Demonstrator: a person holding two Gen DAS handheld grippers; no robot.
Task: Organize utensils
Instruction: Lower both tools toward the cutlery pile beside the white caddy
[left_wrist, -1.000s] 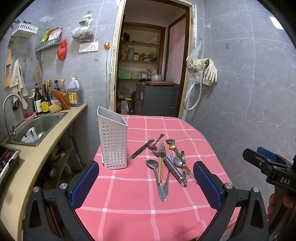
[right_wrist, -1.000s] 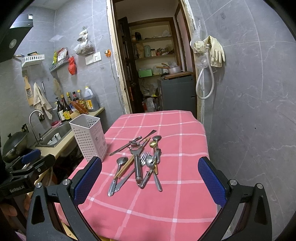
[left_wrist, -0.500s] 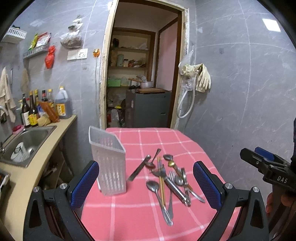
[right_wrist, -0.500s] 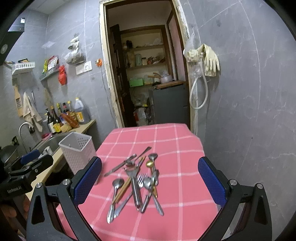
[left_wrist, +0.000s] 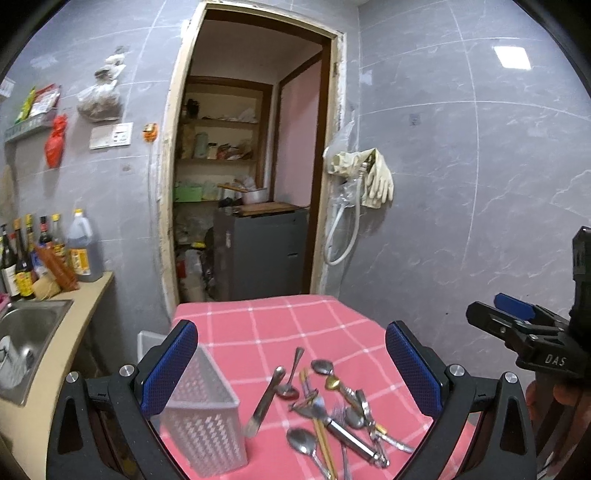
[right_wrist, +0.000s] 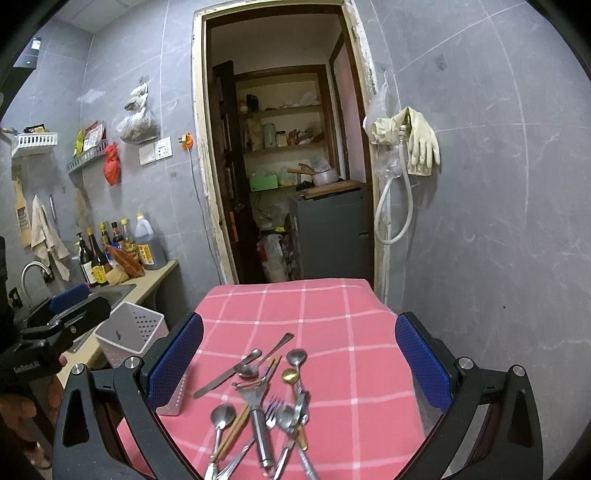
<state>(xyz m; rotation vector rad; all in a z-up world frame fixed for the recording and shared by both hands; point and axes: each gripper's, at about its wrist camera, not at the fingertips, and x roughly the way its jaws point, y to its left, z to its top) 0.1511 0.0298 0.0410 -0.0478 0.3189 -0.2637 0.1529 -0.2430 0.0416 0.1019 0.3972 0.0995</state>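
A loose heap of metal utensils (left_wrist: 332, 410) lies on the pink checked tablecloth (left_wrist: 266, 325): spoons, forks, a knife, a peeler and wooden chopsticks. The heap also shows in the right wrist view (right_wrist: 266, 402). A white perforated utensil holder (left_wrist: 201, 413) stands upright left of the heap; it shows in the right wrist view (right_wrist: 129, 332) too. My left gripper (left_wrist: 291, 373) is open and empty, held above the near table edge. My right gripper (right_wrist: 299, 369) is open and empty, above the heap.
A counter with a steel sink (left_wrist: 26, 332) and several bottles (left_wrist: 48, 254) runs along the left. A doorway to a pantry with a grey cabinet (left_wrist: 262, 251) lies behind the table. A tiled wall with rubber gloves (left_wrist: 373, 177) and a hose stands at the right.
Both grippers have risen and tilted upward, so the table and utensils sit lower in both views. Both stay open and empty. The utensils have not moved.
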